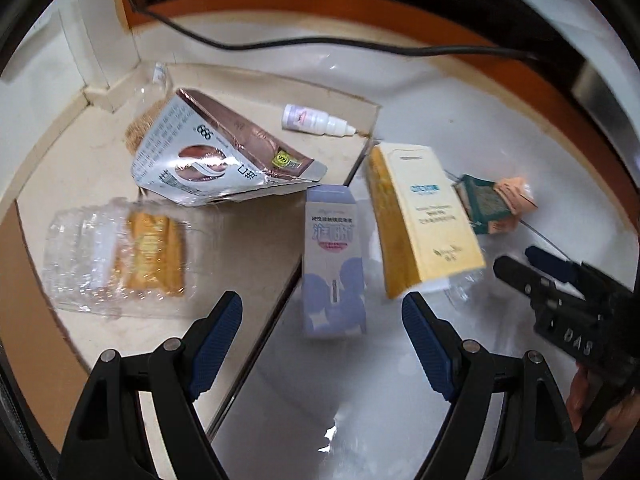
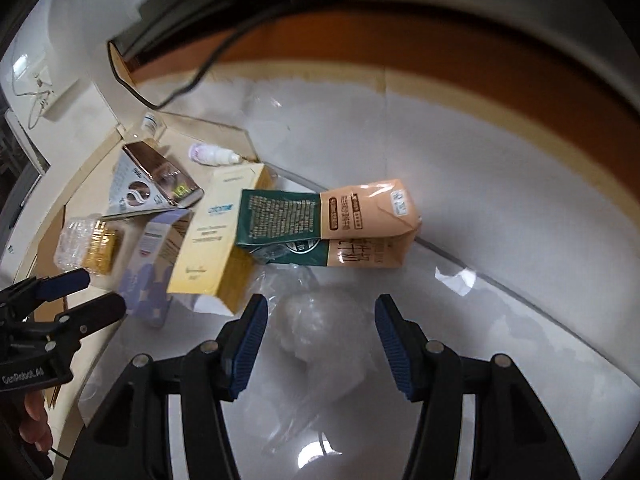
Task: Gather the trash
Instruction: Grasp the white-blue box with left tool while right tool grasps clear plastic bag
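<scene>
Here, the left hand-held gripper (image 1: 322, 322) hangs over a glossy white floor (image 1: 360, 400) with its blue-padded jaws spread wide, gripping nothing; the lower end of a lavender carton (image 1: 334, 264) lies between the fingertips, and whether the pads touch it cannot be told from the blurred frame. The right hand-held gripper (image 2: 320, 330) is also spread, less widely, its jaws framing a crumpled clear plastic bag (image 2: 320, 332) on the floor without pressing on it; no earlier view is available to compare. Part of a hand (image 2: 34, 420) shows at the lower left edge of the right wrist view, behind the other gripper.

Just beyond the fingertips, the trash lies scattered. A tall yellow box (image 1: 424, 220) rests beside the lavender carton, overlapping the clear bag at its lower end. To its right sits a squashed green-and-peach milk carton (image 2: 332, 224), lying on its side. On the left, a clear wrapper with a golden pack inside (image 1: 120, 252) lies on a flattened sheet of cardboard (image 1: 248, 240).

Farther back on the cardboard are a crushed silver-and-rose pouch (image 1: 208, 152) and a small white dropper bottle (image 1: 316, 120), lying on its side. A black cable (image 1: 280, 46) curves across the floor, with an orange-brown band behind it.
</scene>
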Demonstrator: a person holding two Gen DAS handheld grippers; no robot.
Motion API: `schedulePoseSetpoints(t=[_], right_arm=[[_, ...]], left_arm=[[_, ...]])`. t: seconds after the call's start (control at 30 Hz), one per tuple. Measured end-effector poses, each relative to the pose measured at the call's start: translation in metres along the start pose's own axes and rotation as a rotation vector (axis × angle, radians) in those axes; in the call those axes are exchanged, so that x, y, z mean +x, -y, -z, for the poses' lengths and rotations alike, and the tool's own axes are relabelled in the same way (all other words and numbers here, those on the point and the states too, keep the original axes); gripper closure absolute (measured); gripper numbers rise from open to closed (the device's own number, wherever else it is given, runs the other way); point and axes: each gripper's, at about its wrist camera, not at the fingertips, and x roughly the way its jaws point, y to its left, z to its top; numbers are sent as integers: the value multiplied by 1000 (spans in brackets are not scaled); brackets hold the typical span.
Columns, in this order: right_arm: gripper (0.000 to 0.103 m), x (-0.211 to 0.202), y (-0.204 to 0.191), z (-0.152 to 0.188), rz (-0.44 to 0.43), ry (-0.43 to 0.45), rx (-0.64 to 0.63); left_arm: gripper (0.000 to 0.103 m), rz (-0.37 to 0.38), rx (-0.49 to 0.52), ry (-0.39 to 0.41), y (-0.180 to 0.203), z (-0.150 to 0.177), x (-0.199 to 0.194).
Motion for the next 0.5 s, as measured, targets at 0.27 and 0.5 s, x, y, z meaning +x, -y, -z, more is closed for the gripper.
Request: schedulePoseSetpoints(t=[0.27, 0.5], right_arm=[[54, 21, -2, 6, -1, -16, -14], [68, 17, -8, 12, 0, -4, -44]], left_arm=[[59, -6, -43, -50, -2, -8, 32], [69, -15, -57, -44, 0, 4, 33]])
